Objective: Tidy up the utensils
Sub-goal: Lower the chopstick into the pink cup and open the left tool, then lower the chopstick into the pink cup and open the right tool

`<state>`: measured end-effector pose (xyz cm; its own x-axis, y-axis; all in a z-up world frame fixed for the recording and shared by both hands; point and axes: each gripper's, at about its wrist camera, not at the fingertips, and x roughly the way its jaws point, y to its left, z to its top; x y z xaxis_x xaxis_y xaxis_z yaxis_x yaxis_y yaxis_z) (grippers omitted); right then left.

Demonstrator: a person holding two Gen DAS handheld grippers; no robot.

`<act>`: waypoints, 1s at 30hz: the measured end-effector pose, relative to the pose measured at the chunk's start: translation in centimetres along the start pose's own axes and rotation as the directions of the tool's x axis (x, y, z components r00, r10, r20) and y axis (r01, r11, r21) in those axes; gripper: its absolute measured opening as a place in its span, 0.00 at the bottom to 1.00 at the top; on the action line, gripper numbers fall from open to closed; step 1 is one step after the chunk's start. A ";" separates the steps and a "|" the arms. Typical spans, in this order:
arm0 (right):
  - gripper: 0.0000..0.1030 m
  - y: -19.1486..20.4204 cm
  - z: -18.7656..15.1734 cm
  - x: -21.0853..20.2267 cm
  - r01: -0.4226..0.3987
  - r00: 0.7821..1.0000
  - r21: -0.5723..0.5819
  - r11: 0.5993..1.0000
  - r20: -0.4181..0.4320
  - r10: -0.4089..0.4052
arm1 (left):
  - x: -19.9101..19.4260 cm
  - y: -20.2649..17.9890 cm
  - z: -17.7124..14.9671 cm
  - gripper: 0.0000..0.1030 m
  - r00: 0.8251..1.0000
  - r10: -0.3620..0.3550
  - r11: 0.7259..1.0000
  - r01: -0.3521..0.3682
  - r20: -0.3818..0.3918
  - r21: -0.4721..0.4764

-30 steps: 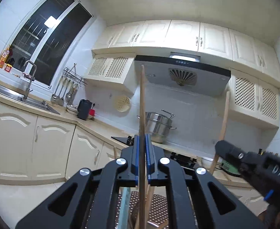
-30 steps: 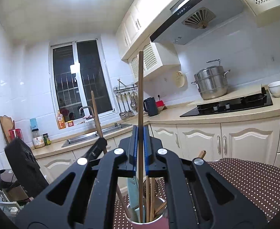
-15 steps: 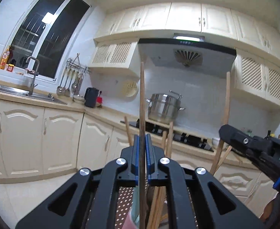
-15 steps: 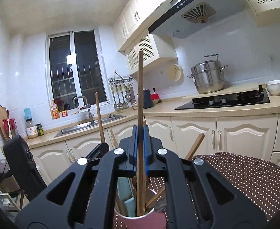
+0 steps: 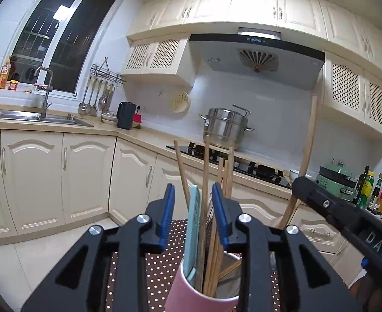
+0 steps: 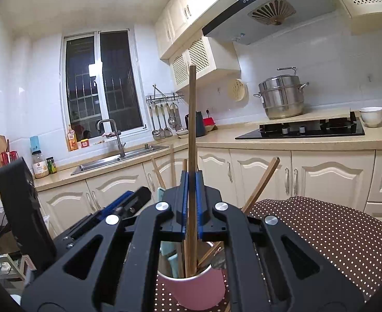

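Observation:
A pink cup (image 5: 191, 293) stands on a dotted brown cloth and holds several wooden chopsticks and a pale teal handle (image 5: 194, 218). My left gripper (image 5: 194, 215) is just above the cup with its jaws opening. One chopstick (image 5: 205, 176) and the teal handle stand loose between its blue pads, touching neither. In the right wrist view my right gripper (image 6: 191, 202) is shut on an upright wooden chopstick (image 6: 192, 119) whose lower end dips into the pink cup (image 6: 193, 291). The right gripper (image 5: 301, 186) shows at the right of the left wrist view, the left gripper (image 6: 123, 205) at the left of the right wrist view.
The dotted cloth (image 6: 321, 234) covers the table under the cup. Behind it are cream cabinets (image 5: 34, 176), a sink (image 5: 34, 117), a black hob (image 6: 300, 130) with a steel pot (image 6: 282, 98), and bottles (image 5: 375, 189) at the far right.
The left jaws have opened and let go of their chopstick, which now stands in the cup. The left view has tipped down. The right gripper has sunk, lowering its chopstick into the cup.

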<state>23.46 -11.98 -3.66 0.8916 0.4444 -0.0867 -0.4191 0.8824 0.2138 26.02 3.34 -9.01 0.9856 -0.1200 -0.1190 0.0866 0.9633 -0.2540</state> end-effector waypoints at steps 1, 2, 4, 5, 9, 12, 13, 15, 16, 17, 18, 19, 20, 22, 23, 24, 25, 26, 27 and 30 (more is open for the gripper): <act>0.06 0.0 -0.1 0.0 0.002 1.000 -0.002 1.000 -0.002 -0.002 | -0.1 0.1 0.1 0.32 1.000 0.007 1.000 -0.007 -0.008 0.001; 0.06 0.0 -0.2 0.0 0.003 1.000 0.000 1.000 -0.007 -0.003 | -0.3 0.2 0.1 0.34 1.000 0.012 1.000 -0.012 -0.014 0.003; 0.06 0.1 -0.4 -0.1 0.007 1.000 0.002 1.000 -0.011 -0.007 | -0.6 0.3 0.3 0.39 0.999 0.027 1.000 -0.027 -0.023 0.006; 0.06 0.1 -0.5 -0.1 0.008 1.000 -0.001 1.000 -0.015 -0.008 | -0.8 0.3 0.4 0.41 0.999 0.038 0.999 -0.038 -0.028 0.011; 0.06 0.2 -0.7 -0.2 0.014 1.000 -0.004 1.000 -0.025 -0.014 | -1.5 0.3 0.6 0.47 0.996 0.080 0.996 -0.078 -0.042 0.043; 0.06 0.3 -1.0 -0.2 0.018 0.999 -0.009 1.000 -0.036 -0.019 | -1.9 0.5 0.6 0.50 0.995 0.085 0.995 -0.082 -0.051 0.056; 0.06 0.3 -1.1 -0.2 0.021 0.999 -0.013 1.000 -0.040 -0.022 | -2.0 0.6 0.6 0.51 0.994 0.089 0.995 -0.086 -0.060 0.060; 0.06 0.4 -1.4 -0.1 0.027 0.998 -0.017 0.999 -0.049 -0.027 | -2.0 0.9 0.5 0.51 0.992 0.100 0.994 -0.096 -0.079 0.062; 0.06 0.5 -1.5 -0.1 0.030 0.998 -0.019 0.999 -0.052 -0.031 | -2.0 0.9 0.6 0.51 0.991 0.104 0.993 -0.099 -0.084 0.060; 0.06 0.4 -1.5 -0.1 0.032 0.998 -0.021 0.999 -0.056 -0.033 | -2.1 1.1 0.5 0.51 0.990 0.108 0.993 -0.103 -0.090 0.059; 0.06 0.4 -1.7 -0.1 0.034 0.998 -0.024 0.999 -0.060 -0.035 | -2.2 1.2 0.6 0.51 0.989 0.111 0.993 -0.106 -0.095 0.059; 0.06 0.4 -1.8 -0.1 0.036 0.997 -0.025 0.999 -0.065 -0.037 | -2.2 1.4 0.5 0.51 0.988 0.117 0.992 -0.111 -0.102 0.059; 0.06 0.5 -1.9 -0.1 0.037 0.997 -0.027 0.999 -0.068 -0.039 | -2.3 1.5 0.5 0.51 0.987 0.122 0.991 -0.116 -0.108 0.060; 0.06 0.5 -2.1 -0.1 0.040 0.996 -0.027 0.999 -0.078 -0.042 | -2.4 1.5 0.5 0.52 0.985 0.129 0.990 -0.122 -0.118 0.066; 0.06 0.5 -2.2 -0.1 0.041 0.996 -0.027 0.999 -0.081 -0.043 | -2.4 1.6 0.5 0.53 0.984 0.130 0.990 -0.122 -0.124 0.070; 0.06 0.6 -2.3 -0.2 0.041 0.995 -0.028 0.999 -0.085 -0.043 | -2.4 1.7 0.5 0.53 0.982 0.131 0.990 -0.122 -0.133 0.074; 0.06 0.6 -2.4 -0.1 0.041 0.995 -0.029 0.999 -0.089 -0.043 | -2.3 1.7 0.5 0.54 0.981 0.137 0.989 -0.127 -0.141 0.078; 0.06 0.6 -2.5 -0.1 0.042 0.994 -0.032 0.999 -0.098 -0.045 | -2.3 1.8 0.5 0.54 0.978 0.143 0.988 -0.133 -0.149 0.080; 0.06 0.6 -2.6 0.0 0.043 0.994 -0.033 0.999 -0.102 -0.046 | -2.4 1.9 0.4 0.54 0.977 0.146 0.988 -0.134 -0.155 0.081; 0.06 0.5 -2.9 0.1 0.047 0.991 -0.030 0.998 -0.122 -0.050 | -2.5 2.1 0.4 0.54 0.974 0.148 0.988 -0.137 -0.173 0.078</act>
<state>22.87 -11.03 -6.37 0.8838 0.4153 -0.2156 -0.3820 0.9064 0.1802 23.79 5.77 -8.84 0.9474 -0.0155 -0.3196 -0.0378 0.9864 -0.1597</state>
